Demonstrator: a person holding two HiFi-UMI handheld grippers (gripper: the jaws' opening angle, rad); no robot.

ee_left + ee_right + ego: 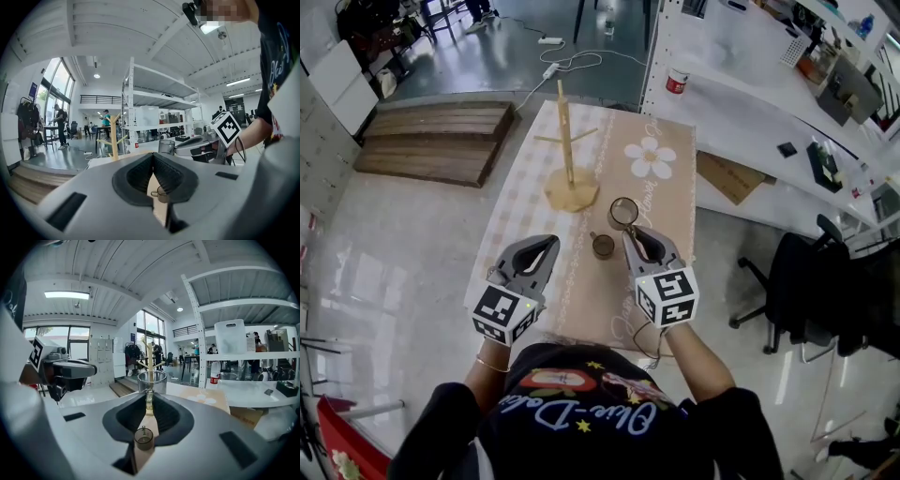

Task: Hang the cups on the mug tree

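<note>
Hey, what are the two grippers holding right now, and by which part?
The right gripper pinches the clear glass cup by its handle. The left gripper is shut on nothing. The small brown cup stands untouched.

Left gripper (551, 242) closed, right gripper (631, 232) clamping cup (623, 212)

The grey left tool (549, 244) and right tool (629, 232) each bear a white cube (502, 314) of black square markers; the person wears a black printed T-shirt (581, 417) and a thin bracelet (492, 365).
</note>
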